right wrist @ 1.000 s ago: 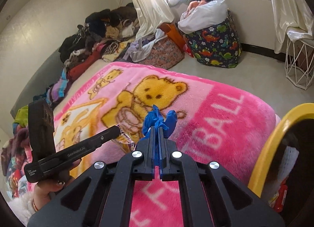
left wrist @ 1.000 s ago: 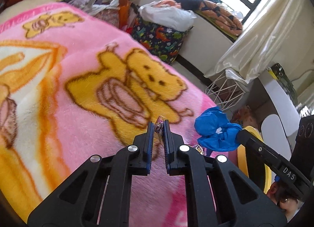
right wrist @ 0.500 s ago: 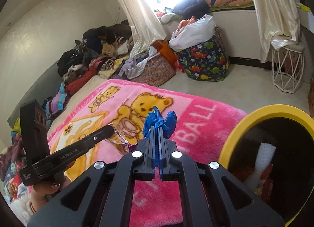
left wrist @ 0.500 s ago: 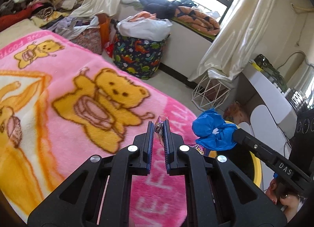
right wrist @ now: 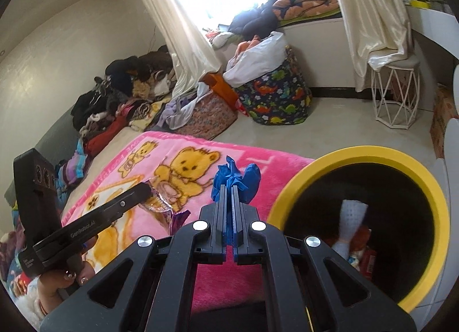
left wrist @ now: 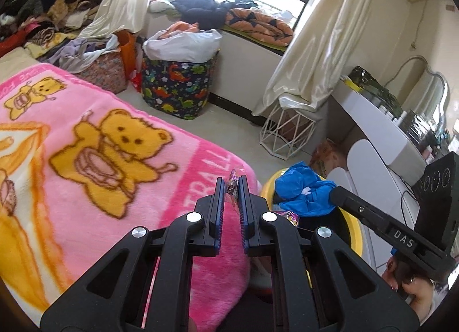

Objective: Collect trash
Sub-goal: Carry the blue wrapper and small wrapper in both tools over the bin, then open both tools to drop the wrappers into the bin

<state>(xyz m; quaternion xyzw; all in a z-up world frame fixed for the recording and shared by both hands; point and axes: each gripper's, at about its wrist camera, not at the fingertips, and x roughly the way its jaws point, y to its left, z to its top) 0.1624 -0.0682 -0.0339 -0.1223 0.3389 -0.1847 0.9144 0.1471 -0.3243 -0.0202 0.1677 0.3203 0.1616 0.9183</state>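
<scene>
1. Left wrist view: your left gripper is pinching one foil wrapper, held over the corner of the blanket nearest the bin.
2. Your right gripper has its jaws pressed together on one crumpled blue glove, just left of the bin's yellow rim in its own view and over that rim in the left view.
3. Count: two grippers, two pieces of trash in hand, one bin, one blanket.
4. Inside the bin you can see one white roll and some red and orange scraps beside it; how many scraps cannot be told.
5. Beyond the blanket from the bin stand one dinosaur-print basket and one white wire stool, both on the floor under the window.
6. Against a second ago: both grippers have travelled from over the blanket's bear print toward the bin. Then only a slice of the rim showed in the right view; now its whole mouth is open to it.
7. Both grips are unchanged, the wrapper and glove sitting in the jaws as before.
</scene>
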